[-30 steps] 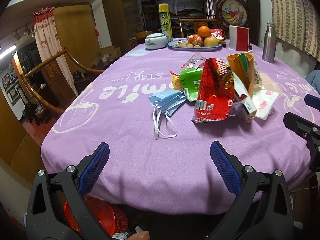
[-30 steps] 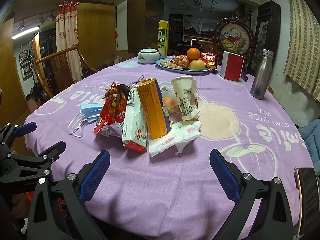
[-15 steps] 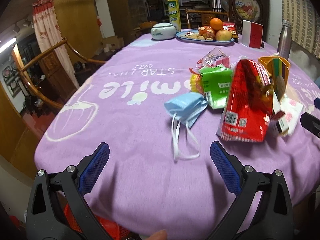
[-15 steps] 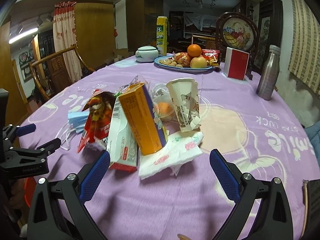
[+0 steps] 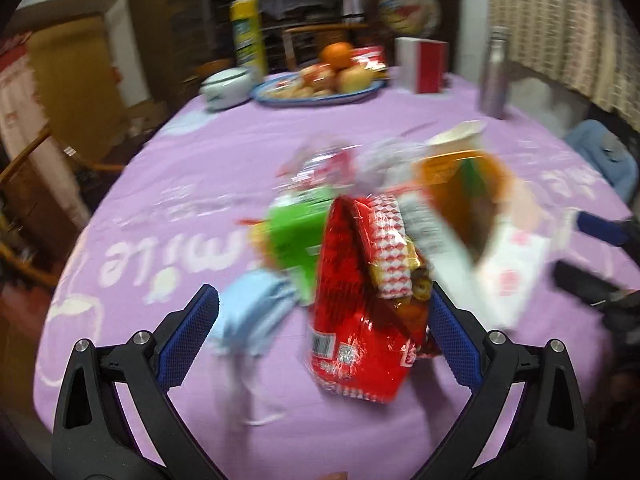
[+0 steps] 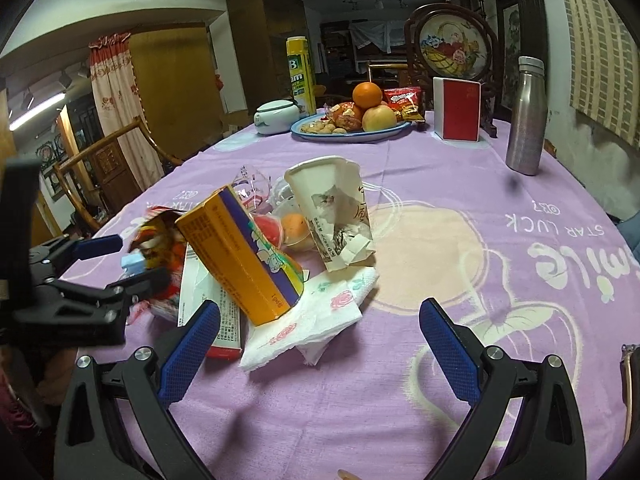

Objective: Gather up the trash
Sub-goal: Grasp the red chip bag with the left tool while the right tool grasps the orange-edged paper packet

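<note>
Purple woven cloth covers our desk (image 6: 460, 184). Trash sits mid-desk: glossy crinkled red snack bag (image 5: 360, 300), stiff orange carton (image 6: 244, 256), torn paper cup (image 6: 336, 216), soft floral napkin (image 6: 316, 316), blue mask (image 5: 252, 312). Left gripper (image 5: 320, 336) jaws wide apart, now closer w/ bag betw. them vs 0.5 s ago; view blurred. Right gripper (image 6: 320, 352) jaws apart, empty

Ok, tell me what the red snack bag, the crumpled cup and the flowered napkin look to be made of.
Red snack bag: glossy plastic film, judging by its bright glare and crinkles. Crumpled cup: matte printed paper, torn and creased at the base. Flowered napkin: soft tissue paper, limp folds, probably thin ply.
</note>
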`<state>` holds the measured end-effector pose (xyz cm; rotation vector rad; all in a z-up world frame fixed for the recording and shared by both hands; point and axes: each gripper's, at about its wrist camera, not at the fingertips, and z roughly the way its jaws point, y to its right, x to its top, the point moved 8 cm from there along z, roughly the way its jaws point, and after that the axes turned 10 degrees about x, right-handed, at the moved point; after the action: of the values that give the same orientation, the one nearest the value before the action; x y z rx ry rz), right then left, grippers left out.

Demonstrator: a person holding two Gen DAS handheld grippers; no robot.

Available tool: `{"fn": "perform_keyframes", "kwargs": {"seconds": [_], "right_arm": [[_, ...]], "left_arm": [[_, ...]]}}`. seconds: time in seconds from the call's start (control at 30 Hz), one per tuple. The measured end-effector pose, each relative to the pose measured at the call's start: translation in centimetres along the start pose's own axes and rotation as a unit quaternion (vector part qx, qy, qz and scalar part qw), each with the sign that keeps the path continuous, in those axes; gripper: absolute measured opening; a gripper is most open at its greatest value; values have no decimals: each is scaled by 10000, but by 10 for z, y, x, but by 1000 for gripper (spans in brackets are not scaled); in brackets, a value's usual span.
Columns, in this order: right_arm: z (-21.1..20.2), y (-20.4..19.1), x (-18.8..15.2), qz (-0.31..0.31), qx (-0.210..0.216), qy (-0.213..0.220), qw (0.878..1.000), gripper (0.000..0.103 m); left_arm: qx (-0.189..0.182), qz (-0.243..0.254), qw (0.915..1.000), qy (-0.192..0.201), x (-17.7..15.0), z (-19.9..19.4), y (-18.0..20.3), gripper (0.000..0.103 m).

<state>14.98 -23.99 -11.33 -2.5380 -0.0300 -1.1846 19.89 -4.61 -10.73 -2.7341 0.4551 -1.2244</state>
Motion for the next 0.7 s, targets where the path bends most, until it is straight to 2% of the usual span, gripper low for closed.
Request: {"fn": "perform_keyframes", "kwargs": {"seconds": [0.1,0.23,0.37,0.53,0.6,0.7], "right_arm": [[2,0,3,-16,106,39,9999,97],[12,-10,2,-50,327,-36,9994,97],[22,-23,0,-175,445,-129,9988,97],[18,-30,-2,-369,335,-132,9987,97],[15,-30,-1,-370,323,-81,9988,97],[12,-25,1,-243,391,-46,9989,97]], "left_arm": [[688,-325,9971,-66,-16,-1,-55,96],[922,-750,9926,-266,-42,-15,-105,96],[475,-823,9952,-225,-50,-25,-101,96],[-328,-890,9948,-360,-45,-17,-67,96],[-603,-763,9947,-332,-41,-16,-47,96],[-802,-513,9951,-257,-37,-15,-25,96]]}}
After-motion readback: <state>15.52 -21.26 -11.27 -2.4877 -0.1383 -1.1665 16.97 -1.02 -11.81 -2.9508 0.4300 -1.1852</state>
